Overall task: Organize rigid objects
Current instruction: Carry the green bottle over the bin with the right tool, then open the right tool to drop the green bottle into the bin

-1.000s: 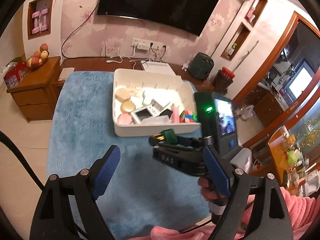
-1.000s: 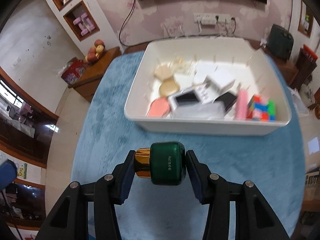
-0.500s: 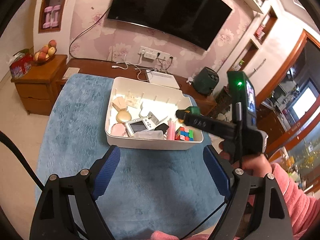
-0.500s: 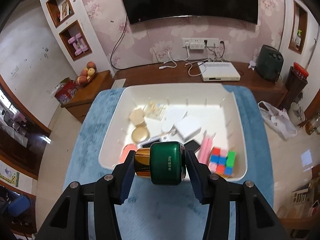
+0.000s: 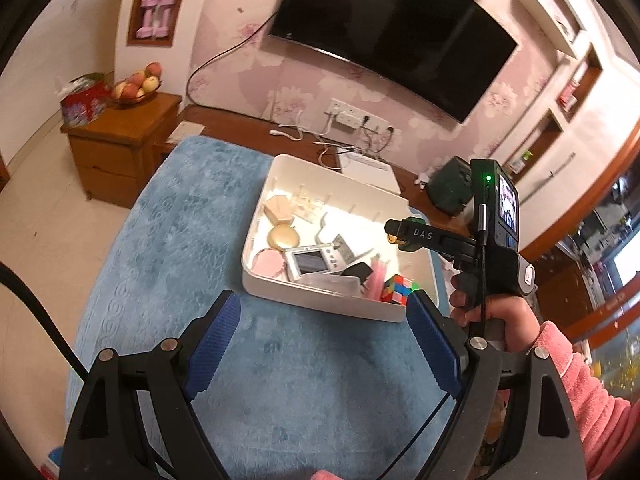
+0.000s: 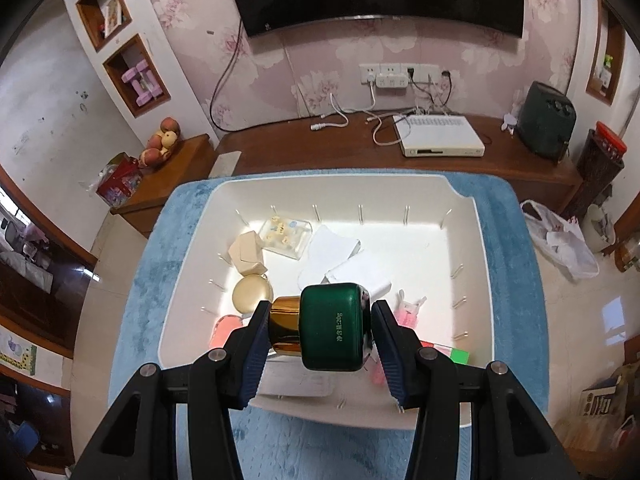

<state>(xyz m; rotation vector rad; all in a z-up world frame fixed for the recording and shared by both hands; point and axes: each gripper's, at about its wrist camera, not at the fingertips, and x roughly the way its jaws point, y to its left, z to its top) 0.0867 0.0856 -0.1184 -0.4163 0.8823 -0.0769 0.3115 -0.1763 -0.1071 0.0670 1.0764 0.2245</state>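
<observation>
The right gripper [image 6: 318, 330], fingers clamped on the dark green gold-capped jar [image 6: 334, 326], has swung from the blue worktop to above the white plastic bin [image 6: 476, 240] at frame centre — release looks close. Inside: beige compacts, camera [image 5: 314, 262], colourful cube [image 5: 398, 289]. Left gripper [image 5: 322, 342] gapes empty.

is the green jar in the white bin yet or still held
Still held, not in. The green jar lies sideways between the right claw's pads, above the white bin.
</observation>
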